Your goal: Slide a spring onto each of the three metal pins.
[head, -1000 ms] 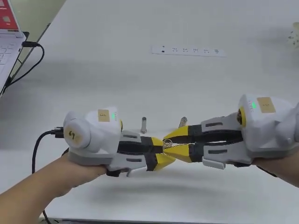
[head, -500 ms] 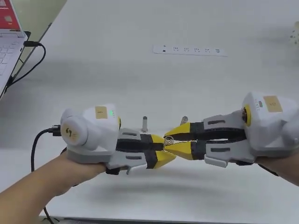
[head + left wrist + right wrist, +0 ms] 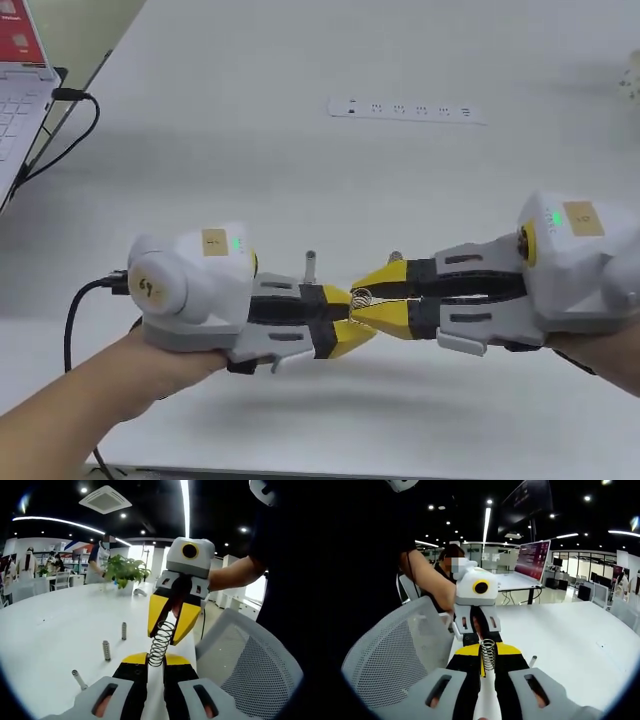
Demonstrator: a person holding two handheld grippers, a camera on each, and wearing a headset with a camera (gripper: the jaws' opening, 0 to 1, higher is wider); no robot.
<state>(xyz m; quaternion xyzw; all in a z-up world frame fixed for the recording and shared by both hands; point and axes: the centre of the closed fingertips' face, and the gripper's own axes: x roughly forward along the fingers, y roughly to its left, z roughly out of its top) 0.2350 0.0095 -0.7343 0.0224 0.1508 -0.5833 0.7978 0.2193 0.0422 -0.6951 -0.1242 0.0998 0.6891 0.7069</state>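
1. The spring hangs in the air between the 2 grippers, which meet tip to tip above the white table.
2. The left gripper has its jaws drawn narrow on the spring's near end.
3. The right gripper has its jaws pinched close on the other end, so both appear to grip it. Which one bears the load cannot be told.
4. The spring's long axis runs along the line from one gripper to the other, roughly level with the table.
5. In the left gripper view, 2 pins already wear springs, the nearer pin and the farther pin.
6. The bare pin stands on the table just beyond the left gripper's jaws, so that gripper is nearer to it.
7. The coming move likely needs the spring turned upright, its open end over the bare pin's tip.
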